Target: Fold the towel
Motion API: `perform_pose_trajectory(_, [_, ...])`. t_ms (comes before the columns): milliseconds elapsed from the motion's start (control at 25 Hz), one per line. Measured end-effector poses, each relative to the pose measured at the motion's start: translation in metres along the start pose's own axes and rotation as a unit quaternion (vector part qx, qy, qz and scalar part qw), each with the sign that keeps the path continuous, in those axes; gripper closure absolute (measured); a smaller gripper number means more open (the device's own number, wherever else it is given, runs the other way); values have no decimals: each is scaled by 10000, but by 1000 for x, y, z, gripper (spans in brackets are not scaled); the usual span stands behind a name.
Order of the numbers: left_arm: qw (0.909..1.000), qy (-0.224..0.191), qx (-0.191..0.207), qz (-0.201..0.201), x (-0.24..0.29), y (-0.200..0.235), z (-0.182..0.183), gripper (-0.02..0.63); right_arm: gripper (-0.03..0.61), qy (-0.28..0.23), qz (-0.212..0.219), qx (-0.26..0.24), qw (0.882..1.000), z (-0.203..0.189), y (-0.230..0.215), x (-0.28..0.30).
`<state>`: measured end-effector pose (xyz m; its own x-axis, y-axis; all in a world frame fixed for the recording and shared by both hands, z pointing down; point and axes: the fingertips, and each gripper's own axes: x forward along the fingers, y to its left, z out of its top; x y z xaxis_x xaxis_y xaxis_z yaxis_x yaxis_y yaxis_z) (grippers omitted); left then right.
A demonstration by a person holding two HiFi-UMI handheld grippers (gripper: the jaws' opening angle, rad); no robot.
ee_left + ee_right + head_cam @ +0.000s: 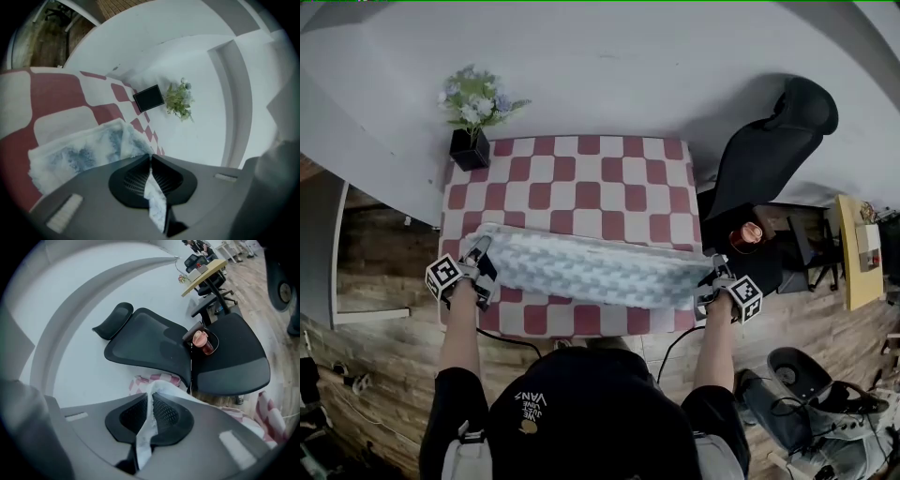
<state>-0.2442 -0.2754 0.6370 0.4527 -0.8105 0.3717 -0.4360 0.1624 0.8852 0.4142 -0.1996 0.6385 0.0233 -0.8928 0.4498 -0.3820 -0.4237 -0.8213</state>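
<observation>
Left gripper clamping towel, checkered table, wood floor, black chair

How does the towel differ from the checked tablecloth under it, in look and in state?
The towel is pale blue and white; the tablecloth has red and white checks. The towel forms a long band across the near side; the tablecloth covers the whole top. The towel is pinched at its ends by the left hand-held gripper and the right hand-held gripper; the tablecloth lies free. Both are cloth.
</observation>
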Motion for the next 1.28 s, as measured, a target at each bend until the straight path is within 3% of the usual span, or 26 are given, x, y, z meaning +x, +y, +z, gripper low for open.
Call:
perform_pose_trajectory(80, [9997,-186,-157,68,4,5,5,600,544,71,-75,-94,9999,-1,-2,7])
perform_pose_trajectory(120, [9989,-347,-279,114,4,8,9,591,505,69,-28,-114,9999,0,0,10])
perform_pose_trajectory(200, [9962,-684,-497,197,1,14,21,501,405,9,224,-84,9997,3,11,13])
perform_pose_trajectory(280, [9944,-890,-535,181,-4,13,31,447,358,-126,622,-11,9980,10,26,14])
perform_pose_trajectory(440, [9908,-1215,-575,-164,-11,-1,51,437,348,-336,1216,126,9919,21,50,11])
perform_pose_trajectory(600, [9877,-1475,-424,-288,-19,-6,72,437,348,-255,1105,6,9936,16,47,3])
perform_pose_trajectory(720, [9930,-1176,24,84,-25,2,65,419,348,-248,885,-363,9951,9,40,-11])
perform_pose_trajectory(840, [9917,-564,887,744,-38,21,45,387,348,-292,573,-725,9953,3,24,-32])
perform_pose_trajectory(960, [9761,69,1694,1358,-54,40,22,362,348,-354,83,-1031,9940,-4,-3,-55])
perform_pose_trajectory(1080, [9571,431,2188,1850,-71,59,6,342,347,-351,-536,-1399,9881,-11,-35,-75])
perform_pose_trajectory(1200, [9428,550,2404,2244,-83,77,1,328,347,-274,-983,-1465,9839,-20,-63,-90])
perform_pose_trajectory(1280, [9412,586,2359,2348,-85,84,-1,325,347,-191,-1169,-1329,9840,-27,-79,-97])
